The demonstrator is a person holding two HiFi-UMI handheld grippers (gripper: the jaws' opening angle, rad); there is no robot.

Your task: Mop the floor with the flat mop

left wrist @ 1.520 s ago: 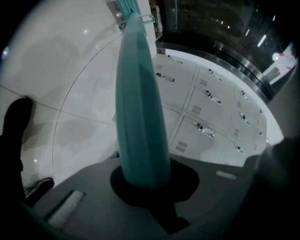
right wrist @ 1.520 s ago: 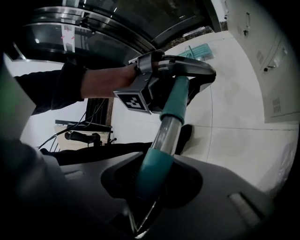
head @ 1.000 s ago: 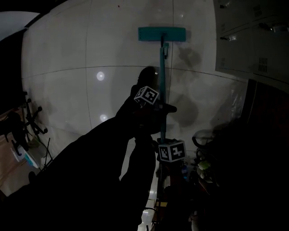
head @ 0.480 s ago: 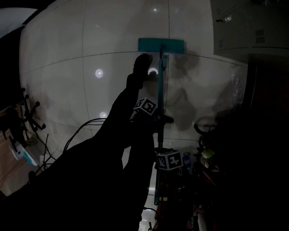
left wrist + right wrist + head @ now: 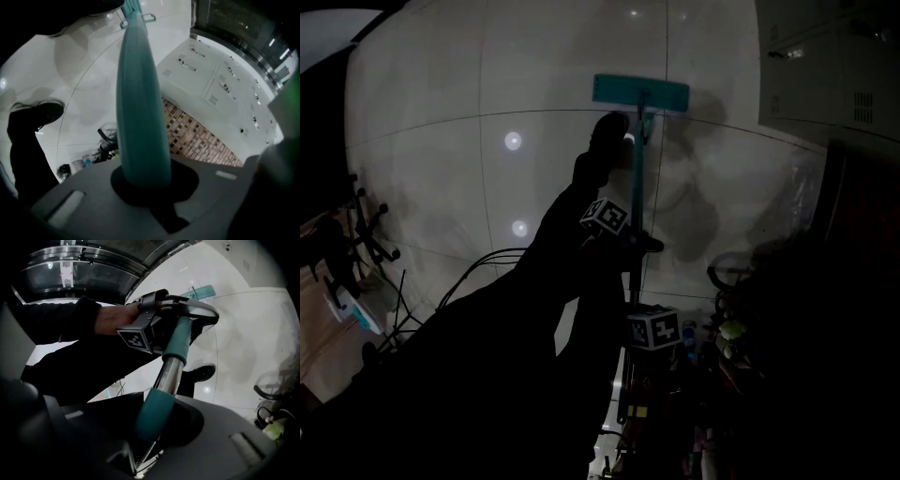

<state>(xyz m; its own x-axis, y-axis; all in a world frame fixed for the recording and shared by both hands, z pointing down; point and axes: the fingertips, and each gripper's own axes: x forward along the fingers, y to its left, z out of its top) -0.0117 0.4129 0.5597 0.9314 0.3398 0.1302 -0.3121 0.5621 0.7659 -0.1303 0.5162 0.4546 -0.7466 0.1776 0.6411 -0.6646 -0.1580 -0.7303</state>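
Under me spreads the glossy pale tiled floor (image 5: 441,112), dotted with light glints and marked by darker patches near the mop. Grey metal locker cabinets (image 5: 825,66) stand along its right edge. The flat mop with the teal rectangular head (image 5: 640,90) lies flat on the tiles well ahead of me, and its long teal handle (image 5: 634,178) runs back toward my body. My left claw (image 5: 145,180) is clamped around the handle partway down. My right claw (image 5: 154,427) is closed on a teal grip section nearer the top end, just behind a bare silver stretch of tube (image 5: 171,371). My dark shoe (image 5: 605,141) stands just left of the handle. Each claw carries a small cube (image 5: 605,217) printed with black-and-white square marker patterns.
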